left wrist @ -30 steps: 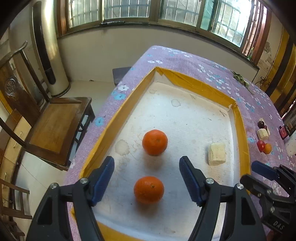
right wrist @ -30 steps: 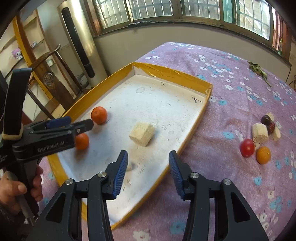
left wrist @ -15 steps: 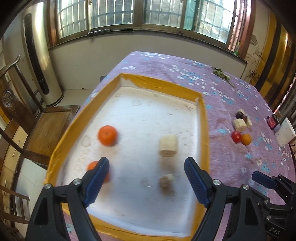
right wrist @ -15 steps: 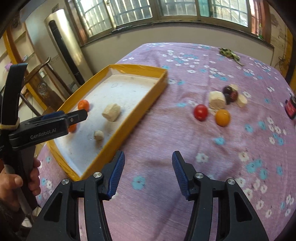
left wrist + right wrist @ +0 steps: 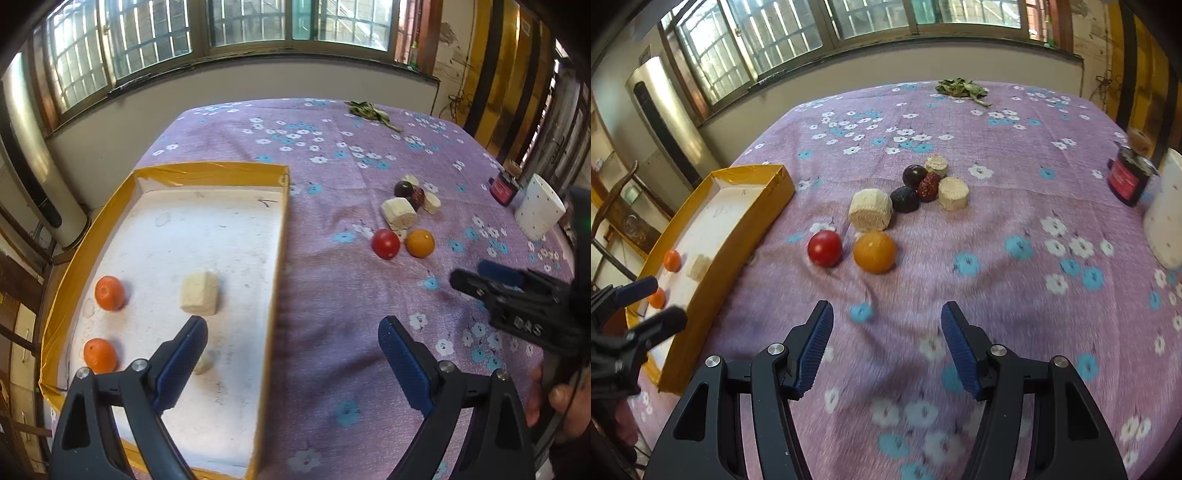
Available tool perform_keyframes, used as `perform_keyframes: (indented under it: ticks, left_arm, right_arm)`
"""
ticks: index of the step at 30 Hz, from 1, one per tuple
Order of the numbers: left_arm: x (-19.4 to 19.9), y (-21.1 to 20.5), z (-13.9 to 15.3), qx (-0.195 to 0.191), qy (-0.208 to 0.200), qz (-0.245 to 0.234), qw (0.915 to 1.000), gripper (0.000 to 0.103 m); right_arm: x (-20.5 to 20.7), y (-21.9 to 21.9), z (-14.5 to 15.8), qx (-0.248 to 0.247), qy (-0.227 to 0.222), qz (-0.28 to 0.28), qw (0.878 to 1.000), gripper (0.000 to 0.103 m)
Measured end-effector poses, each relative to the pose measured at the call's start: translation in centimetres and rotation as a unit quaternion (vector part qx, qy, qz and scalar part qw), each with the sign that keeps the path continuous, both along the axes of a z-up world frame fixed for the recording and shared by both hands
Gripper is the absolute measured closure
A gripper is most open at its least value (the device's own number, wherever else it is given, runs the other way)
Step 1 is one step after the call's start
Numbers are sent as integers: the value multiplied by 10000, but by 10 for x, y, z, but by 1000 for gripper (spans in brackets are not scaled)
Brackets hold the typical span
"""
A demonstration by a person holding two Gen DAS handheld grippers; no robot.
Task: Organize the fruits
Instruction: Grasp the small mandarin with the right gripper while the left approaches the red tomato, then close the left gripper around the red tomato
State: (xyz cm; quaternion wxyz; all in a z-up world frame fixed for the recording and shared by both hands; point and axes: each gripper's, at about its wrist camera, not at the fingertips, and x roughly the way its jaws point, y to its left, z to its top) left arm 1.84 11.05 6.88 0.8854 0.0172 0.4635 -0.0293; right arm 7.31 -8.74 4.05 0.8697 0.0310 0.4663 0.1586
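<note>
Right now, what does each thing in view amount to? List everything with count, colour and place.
Tray: 1, yellow rim, white floor, left side of the table.
Oranges: 2, orange, in the tray near its left wall.
Pale blocks: 2, cream, in the tray, one large, one small partly behind a left finger.
Red fruit: 1, red, on the cloth beside the orange-yellow fruit.
Cream cylinders: 3, cream, in the cluster beyond those.
Dark fruits: 2, dark purple, in the cluster.
Red date: 1, wrinkled red, between them.
Leaves: 1 bunch, green, far edge.
Jar: 1, dark red, right.
Cup: 1, white dotted, right.
Tablecloth: 1, purple floral.
Left gripper: open, empty.
Right gripper: open, empty.
</note>
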Motion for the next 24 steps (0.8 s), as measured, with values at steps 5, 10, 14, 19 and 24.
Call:
perform_keyframes:
  ticks: [5, 10, 14, 19, 24]
  left_arm:
    - [6, -17, -4, 73, 113, -183, 9997, 8]
    - [16, -32, -8, 190, 167, -331, 9991, 8]
    - [29, -45, -15, 192, 274, -403, 9986, 8]
    - [52, -59, -25, 75, 402, -489, 9980, 8]
    - [80, -72, -38, -171, 486, -543, 9972, 10]
  right_arm:
    - [24, 15, -10, -107, -149, 316, 9993, 43]
    - [41, 23, -22, -140, -113, 513, 9985, 60]
    - [39, 23, -23, -158, -263, 729, 9969, 72]
    - [33, -8, -13, -52, -441, 400, 9982, 72]
    - [24, -40, -8, -61, -470, 69, 9989, 71]
